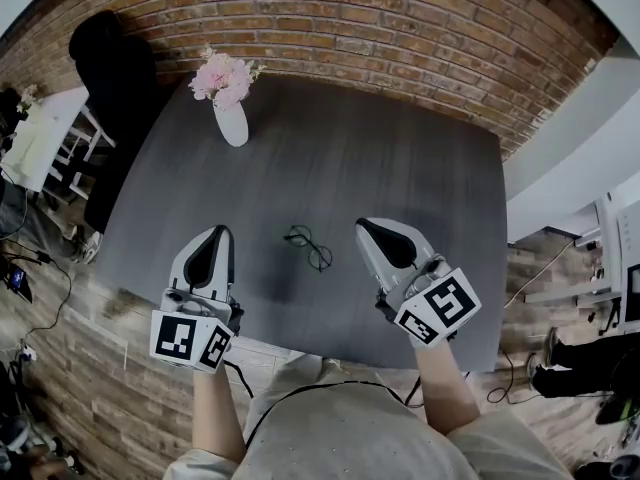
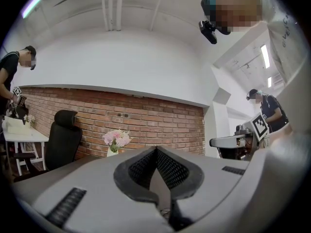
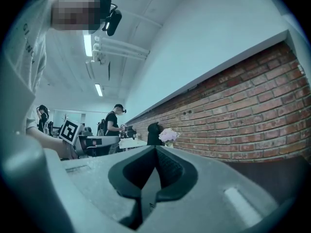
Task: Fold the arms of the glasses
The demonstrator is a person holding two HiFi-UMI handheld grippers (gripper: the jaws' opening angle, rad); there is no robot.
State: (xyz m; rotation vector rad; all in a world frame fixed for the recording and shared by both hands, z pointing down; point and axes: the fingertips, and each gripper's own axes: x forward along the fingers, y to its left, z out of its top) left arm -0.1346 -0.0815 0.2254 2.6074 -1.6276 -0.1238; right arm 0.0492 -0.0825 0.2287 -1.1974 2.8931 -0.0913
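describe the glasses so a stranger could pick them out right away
Take the dark grey table by the brick wall. Near its front edge, between the left gripper and the right gripper, lie the glasses: a thin dark frame with round lenses, flat on the top, unlike the upright white vase of pink flowers at the back.

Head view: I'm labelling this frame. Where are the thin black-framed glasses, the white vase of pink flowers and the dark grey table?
Thin black-framed glasses (image 1: 308, 246): head view, the bridge.
White vase of pink flowers (image 1: 232, 125): head view, vase body.
Dark grey table (image 1: 400, 168): head view, bare top.
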